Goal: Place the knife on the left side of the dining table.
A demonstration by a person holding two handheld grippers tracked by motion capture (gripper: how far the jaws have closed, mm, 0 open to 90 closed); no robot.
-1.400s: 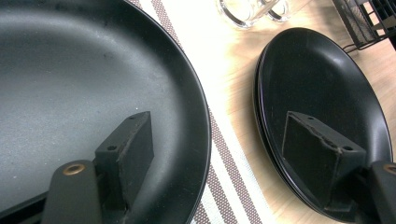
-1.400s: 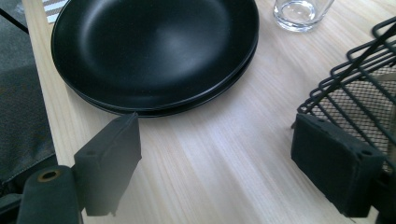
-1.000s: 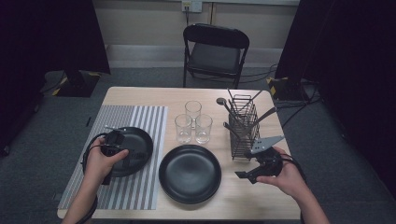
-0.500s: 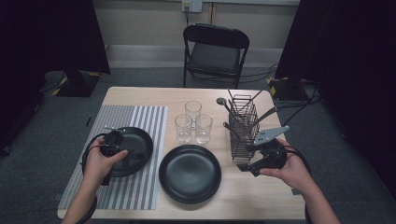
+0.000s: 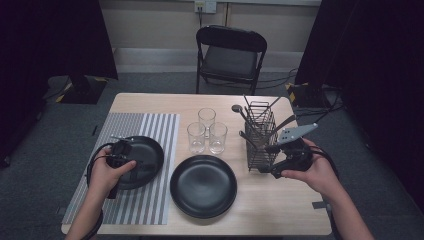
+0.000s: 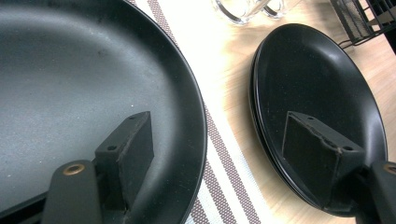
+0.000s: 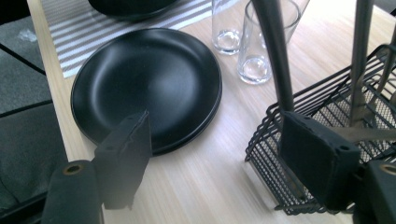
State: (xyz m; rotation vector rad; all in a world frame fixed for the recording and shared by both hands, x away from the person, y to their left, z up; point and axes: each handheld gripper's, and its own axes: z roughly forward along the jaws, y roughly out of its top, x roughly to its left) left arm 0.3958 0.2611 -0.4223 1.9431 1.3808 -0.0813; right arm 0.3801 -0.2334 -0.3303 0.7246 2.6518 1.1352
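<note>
My left gripper [image 5: 123, 149] rests over the black plate [image 5: 145, 159] on the striped mat [image 5: 150, 125]. In the left gripper view its jaws stand open astride that plate's rim [image 6: 198, 116], with the left gripper [image 6: 219, 149] pressing on nothing. A second black plate [image 5: 202, 186] sits at the table's front centre. My right gripper [image 5: 272, 161] hangs by the near side of the wire cutlery basket [image 5: 260, 135]. Its jaws have just been closing but remain wide. In the right gripper view [image 7: 222, 158] the basket's corner [image 7: 261, 140] lies beside the right jaw, untouched.
Three clear glasses [image 5: 207, 131] stand between the plates and the basket. Dark utensil handles [image 7: 275, 51] stick up out of the basket. A folding chair [image 5: 230, 55] stands beyond the table's far edge. Cables trail off to the right of the table.
My right gripper has risen off the table and come left, closer to the basket. The left hand and its gripper have stayed put on the plate.
</note>
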